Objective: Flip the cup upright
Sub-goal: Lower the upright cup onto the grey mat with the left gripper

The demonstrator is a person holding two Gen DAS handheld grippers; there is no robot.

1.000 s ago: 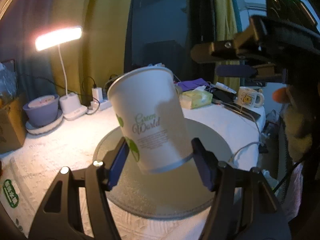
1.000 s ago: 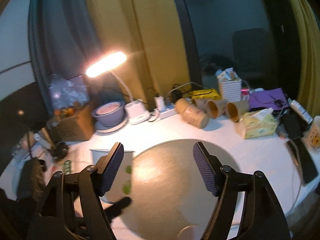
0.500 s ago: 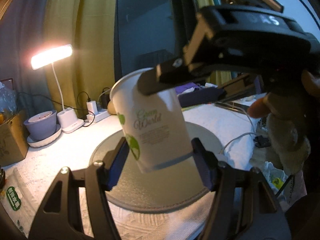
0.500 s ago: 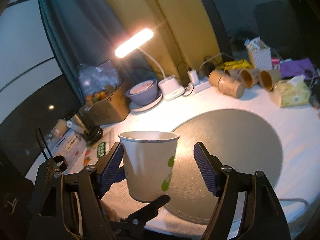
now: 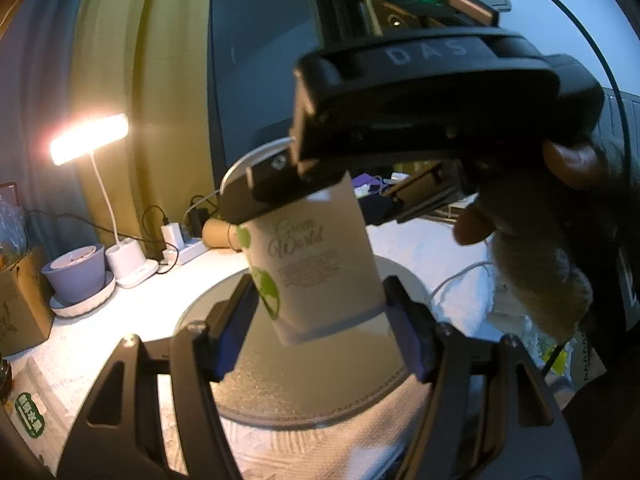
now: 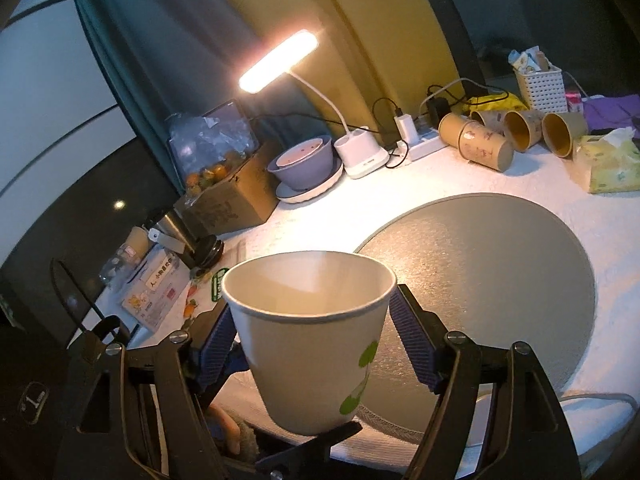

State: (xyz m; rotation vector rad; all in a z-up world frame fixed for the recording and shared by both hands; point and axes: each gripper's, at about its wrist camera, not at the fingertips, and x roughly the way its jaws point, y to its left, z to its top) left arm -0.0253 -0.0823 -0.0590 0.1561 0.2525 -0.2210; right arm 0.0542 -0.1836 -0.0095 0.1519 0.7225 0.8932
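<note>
Closer now, right gripper (image 6: 312, 336) jaws flank the cup (image 6: 312, 336) (rim up); left gripper (image 5: 320, 320) jaws clamp it.

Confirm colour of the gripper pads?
Blue, ribbed pads; clearest in the right wrist view, beside the cup.

The paper cup (image 5: 316, 264) (image 6: 310, 344) is white with green leaf shapes and the words "Green World" on its side. It is up in the air, not touching the tabletop. Its open mouth points up and its small bottom points down, and it leans a little to one side. The inside looks empty and plain. It hangs over the near edge of the round gray mat (image 6: 492, 280) on the tabletop. It sits between blue pads at its bottom part and near its rim.
</note>
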